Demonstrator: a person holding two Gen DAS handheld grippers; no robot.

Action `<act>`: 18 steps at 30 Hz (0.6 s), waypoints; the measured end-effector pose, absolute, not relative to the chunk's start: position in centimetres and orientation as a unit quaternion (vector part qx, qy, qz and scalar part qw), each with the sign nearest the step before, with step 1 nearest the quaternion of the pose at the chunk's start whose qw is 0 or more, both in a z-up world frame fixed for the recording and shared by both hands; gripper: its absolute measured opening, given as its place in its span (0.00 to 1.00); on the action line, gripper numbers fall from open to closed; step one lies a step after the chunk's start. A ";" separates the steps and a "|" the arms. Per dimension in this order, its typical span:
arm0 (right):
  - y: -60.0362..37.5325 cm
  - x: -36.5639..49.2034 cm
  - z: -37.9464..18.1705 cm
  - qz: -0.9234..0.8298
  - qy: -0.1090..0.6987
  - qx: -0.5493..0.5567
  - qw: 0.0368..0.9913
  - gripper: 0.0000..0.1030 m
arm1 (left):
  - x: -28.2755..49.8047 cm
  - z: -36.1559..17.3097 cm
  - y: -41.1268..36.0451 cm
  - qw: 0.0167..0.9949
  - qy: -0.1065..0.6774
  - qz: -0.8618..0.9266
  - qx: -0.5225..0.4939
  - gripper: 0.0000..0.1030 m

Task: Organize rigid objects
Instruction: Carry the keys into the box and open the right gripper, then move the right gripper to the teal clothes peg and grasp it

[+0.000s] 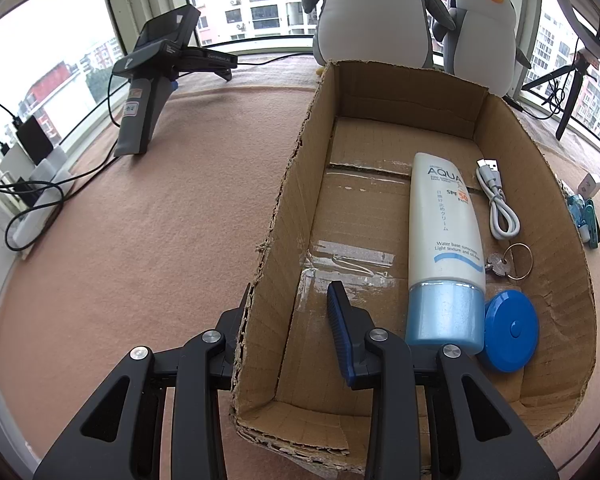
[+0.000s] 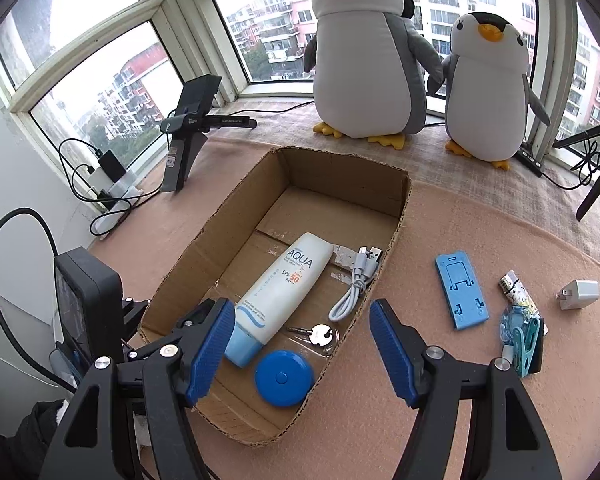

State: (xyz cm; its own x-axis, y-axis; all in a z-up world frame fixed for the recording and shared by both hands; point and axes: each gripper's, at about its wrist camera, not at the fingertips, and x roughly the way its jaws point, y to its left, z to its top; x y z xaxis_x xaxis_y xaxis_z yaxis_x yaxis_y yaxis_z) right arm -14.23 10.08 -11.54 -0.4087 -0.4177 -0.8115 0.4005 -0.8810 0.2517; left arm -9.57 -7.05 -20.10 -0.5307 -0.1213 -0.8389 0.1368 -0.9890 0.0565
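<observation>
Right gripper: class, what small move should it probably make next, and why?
Probably swing the right gripper, open and empty, rightward over the blue phone stand. That stand lies outside the cardboard box, while the sunscreen tube and tape measure lie inside already.

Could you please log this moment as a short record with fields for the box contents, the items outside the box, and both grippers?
container: open brown cardboard box
inside box: white sunscreen tube with light blue cap; white coiled USB cable; silver key on a ring; round blue tape measure
outside box: light blue plastic phone stand; white charger plug; teal clothes peg
left gripper: open, straddling box wall
right gripper: open, empty
</observation>
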 end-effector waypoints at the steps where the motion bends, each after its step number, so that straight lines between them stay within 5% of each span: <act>1: 10.6 -14.2 -11.5 -0.839 -0.013 0.487 0.242 0.64 | -9.6 -20.1 -7.0 0.074 0.008 -0.875 0.479 0.31; 18: 23.0 -14.5 -15.2 -0.838 -0.079 0.518 0.152 0.64 | -9.7 -20.1 -7.2 0.074 0.006 -0.875 0.478 0.31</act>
State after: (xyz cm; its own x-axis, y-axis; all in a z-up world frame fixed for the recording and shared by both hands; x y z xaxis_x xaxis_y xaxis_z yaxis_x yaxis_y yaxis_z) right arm -14.50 23.03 -15.16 -0.4177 -0.3360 -0.8442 0.1721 -0.9415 0.2896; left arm -9.70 -7.18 -20.10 -0.5311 -0.1244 -0.8381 0.1354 -0.9889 0.0609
